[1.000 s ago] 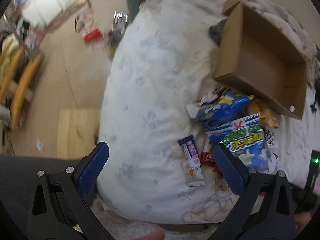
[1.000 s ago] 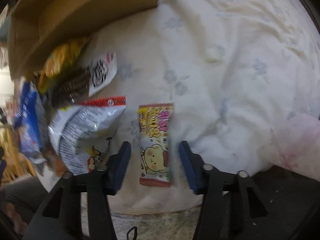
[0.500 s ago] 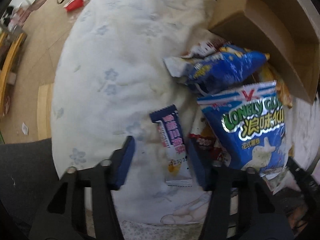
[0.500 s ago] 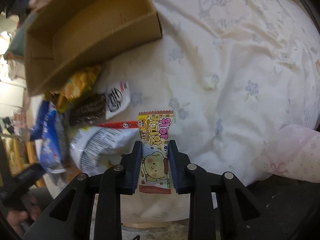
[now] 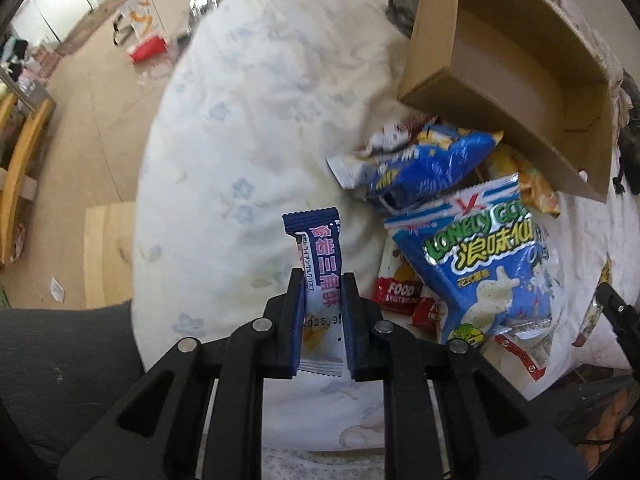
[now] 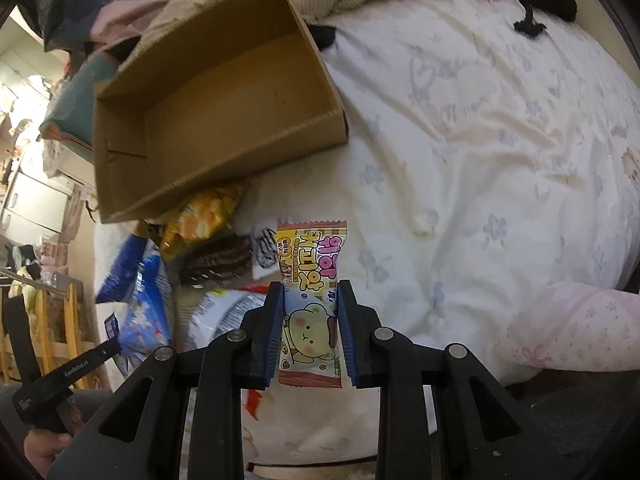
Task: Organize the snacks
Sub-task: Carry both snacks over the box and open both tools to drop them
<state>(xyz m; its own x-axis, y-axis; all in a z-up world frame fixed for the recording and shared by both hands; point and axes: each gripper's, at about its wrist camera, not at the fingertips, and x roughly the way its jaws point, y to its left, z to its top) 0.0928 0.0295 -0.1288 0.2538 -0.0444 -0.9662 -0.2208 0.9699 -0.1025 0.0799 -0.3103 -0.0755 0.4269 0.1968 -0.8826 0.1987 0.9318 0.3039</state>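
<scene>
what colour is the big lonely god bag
Blue and white with green lettering; clearest in the left wrist view.

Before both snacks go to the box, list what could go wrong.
The navy snack bar is pinched by its lower half only, so it may flop or slip. The cardboard box sits tilted on the soft quilt, leaning on a yellow snack bag; dropping the pink cookie packet in could shift it.

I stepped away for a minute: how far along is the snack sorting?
Nothing is done: the cardboard box shows no snacks inside. In hand: left gripper pinches a purple bar, right gripper a pink cookie pack. Left: the snack pile beside the box.
</scene>
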